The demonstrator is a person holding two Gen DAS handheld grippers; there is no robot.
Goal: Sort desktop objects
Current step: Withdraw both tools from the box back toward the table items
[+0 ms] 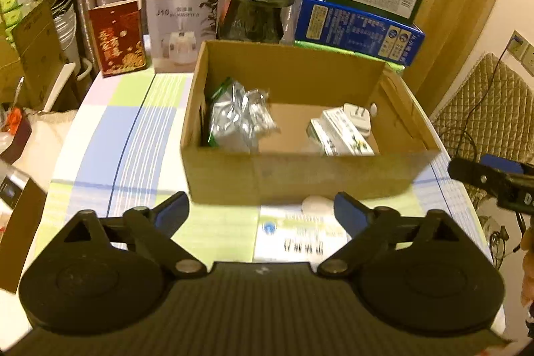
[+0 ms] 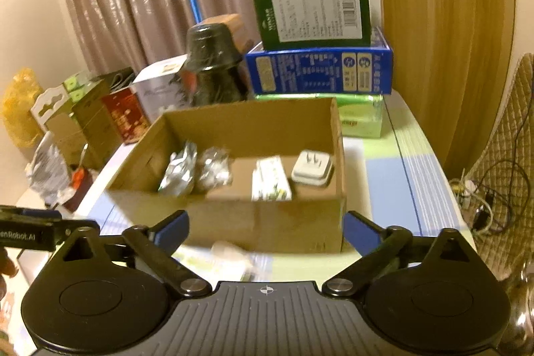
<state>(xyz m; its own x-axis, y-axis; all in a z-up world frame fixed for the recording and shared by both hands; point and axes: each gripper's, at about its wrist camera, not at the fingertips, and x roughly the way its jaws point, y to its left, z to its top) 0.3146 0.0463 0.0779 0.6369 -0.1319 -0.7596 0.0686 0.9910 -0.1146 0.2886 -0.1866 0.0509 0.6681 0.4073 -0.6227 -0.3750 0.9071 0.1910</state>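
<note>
Box (image 1: 300, 175): foil packets (image 1: 233, 119), carton (image 1: 340, 132), plug (image 1: 357, 115) | left gripper (image 1: 262, 211) apart | right gripper (image 2: 265, 227) apart

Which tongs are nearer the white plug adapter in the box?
Right. The right tongs face the box end holding the white plug adapter; the left tongs sit open further over, toward the foil packet end.

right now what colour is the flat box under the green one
Blue flat box, white print; clearest in the right wrist view.
</note>
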